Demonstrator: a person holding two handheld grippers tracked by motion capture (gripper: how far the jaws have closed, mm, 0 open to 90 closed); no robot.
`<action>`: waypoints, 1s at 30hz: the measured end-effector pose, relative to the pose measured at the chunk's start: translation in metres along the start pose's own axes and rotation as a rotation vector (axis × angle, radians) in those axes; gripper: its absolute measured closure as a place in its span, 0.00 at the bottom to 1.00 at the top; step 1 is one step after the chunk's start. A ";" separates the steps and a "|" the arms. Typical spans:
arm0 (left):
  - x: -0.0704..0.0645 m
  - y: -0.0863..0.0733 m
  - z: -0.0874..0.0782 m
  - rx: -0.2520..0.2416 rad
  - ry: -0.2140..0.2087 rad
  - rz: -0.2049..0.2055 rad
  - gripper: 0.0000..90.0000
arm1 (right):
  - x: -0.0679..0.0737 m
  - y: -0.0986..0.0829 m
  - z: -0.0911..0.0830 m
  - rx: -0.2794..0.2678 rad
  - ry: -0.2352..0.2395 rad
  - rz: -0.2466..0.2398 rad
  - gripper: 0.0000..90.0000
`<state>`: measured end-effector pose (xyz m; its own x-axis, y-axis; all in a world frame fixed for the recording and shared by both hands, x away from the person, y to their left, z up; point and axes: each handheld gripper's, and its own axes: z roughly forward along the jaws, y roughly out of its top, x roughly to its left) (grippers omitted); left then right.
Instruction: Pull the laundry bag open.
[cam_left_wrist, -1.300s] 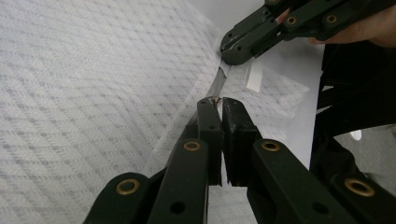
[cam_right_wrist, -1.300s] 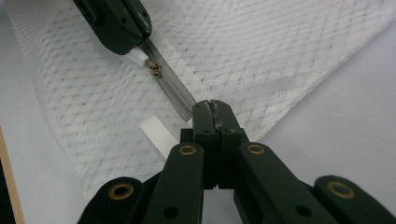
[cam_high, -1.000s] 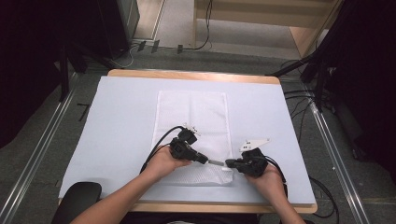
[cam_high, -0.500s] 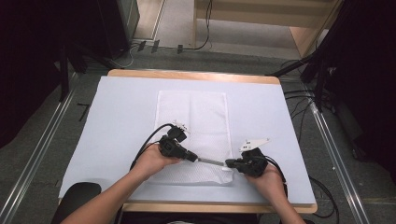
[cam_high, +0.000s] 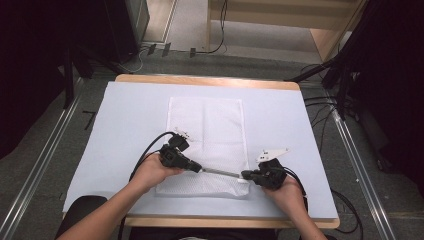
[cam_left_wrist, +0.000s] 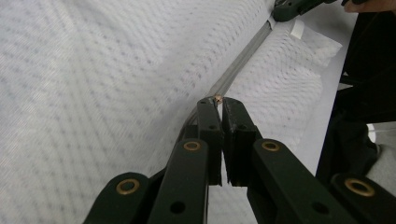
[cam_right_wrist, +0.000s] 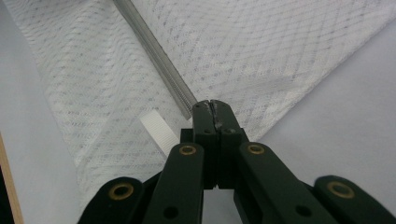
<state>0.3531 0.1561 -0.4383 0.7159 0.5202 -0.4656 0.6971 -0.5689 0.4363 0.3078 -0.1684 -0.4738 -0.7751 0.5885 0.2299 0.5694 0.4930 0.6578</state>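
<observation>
Left tongs (cam_high: 199, 169) farther left; one mesh bag (cam_high: 207, 125).

High view overhead facing forward, both gripper views close, sharing mesh bag (cam_high: 207, 145)

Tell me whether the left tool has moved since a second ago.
Yes. The left tool has slid left along the zipper, away from the right tool, toward the mesh bag's left edge.
</observation>
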 end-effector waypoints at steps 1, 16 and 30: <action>0.003 -0.002 -0.004 -0.005 0.001 -0.010 0.99 | 0.000 0.000 0.000 0.000 0.001 0.000 1.00; 0.019 -0.022 -0.030 0.002 0.036 -0.045 0.99 | 0.000 0.000 0.000 0.001 0.002 -0.001 1.00; 0.026 -0.036 -0.041 0.017 0.064 -0.069 0.99 | 0.000 0.001 0.000 0.003 0.002 0.001 1.00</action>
<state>0.3482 0.2159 -0.4341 0.6676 0.5981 -0.4433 0.7445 -0.5410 0.3913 0.3084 -0.1677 -0.4735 -0.7750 0.5879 0.2318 0.5710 0.4942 0.6556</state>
